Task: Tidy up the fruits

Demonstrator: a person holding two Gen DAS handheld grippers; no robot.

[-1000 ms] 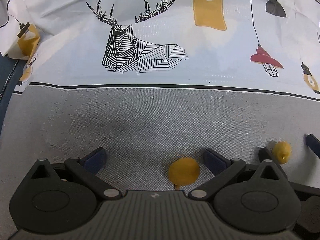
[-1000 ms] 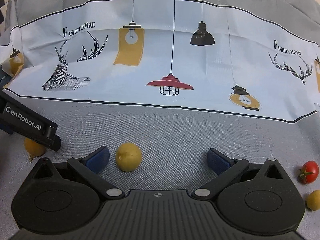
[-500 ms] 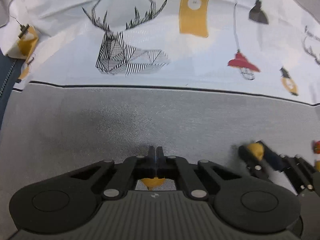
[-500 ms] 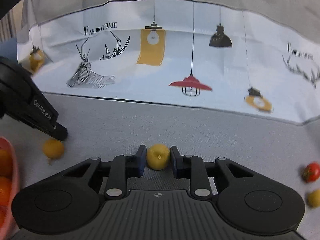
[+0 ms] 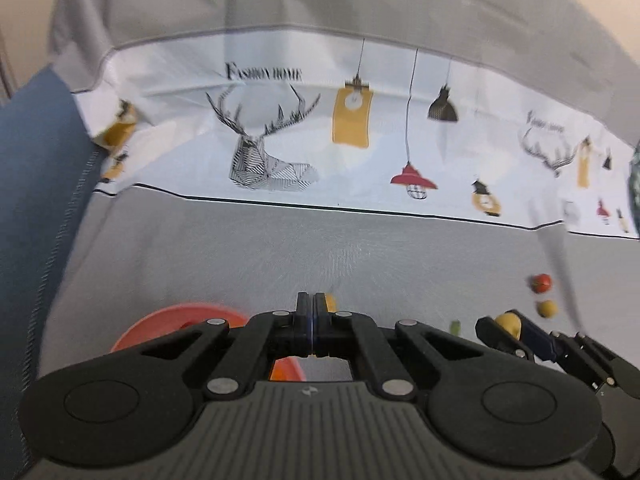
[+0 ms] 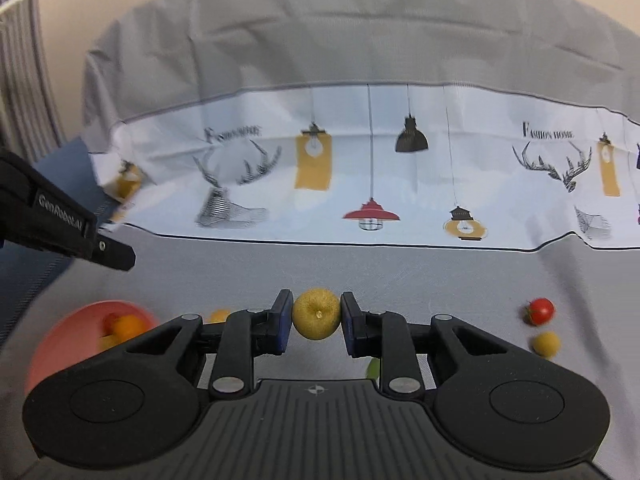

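Observation:
My right gripper [image 6: 316,318] is shut on a round yellow fruit [image 6: 316,319] and holds it above the grey cloth. It also shows at the right of the left wrist view [image 5: 508,326]. My left gripper [image 5: 311,320] is shut with its fingers together and nothing between them. A small orange fruit [image 5: 330,303] lies on the cloth just beyond its tips, also in the right wrist view [image 6: 219,315]. A pink bowl [image 6: 56,344] with orange fruits sits at the lower left, and shows in the left wrist view [image 5: 160,324].
A red cherry tomato [image 6: 540,311] and a small yellow fruit [image 6: 546,344] lie on the cloth at the right. A green bit [image 6: 373,367] lies under my right gripper. A printed white band [image 6: 360,184] crosses the cloth farther back. A blue surface [image 5: 36,184] borders the left.
Both grippers have lifted and pulled back, so the bowl has come into view. The right one carries the yellow fruit up. The left one stayed shut and the orange fruit stays on the cloth.

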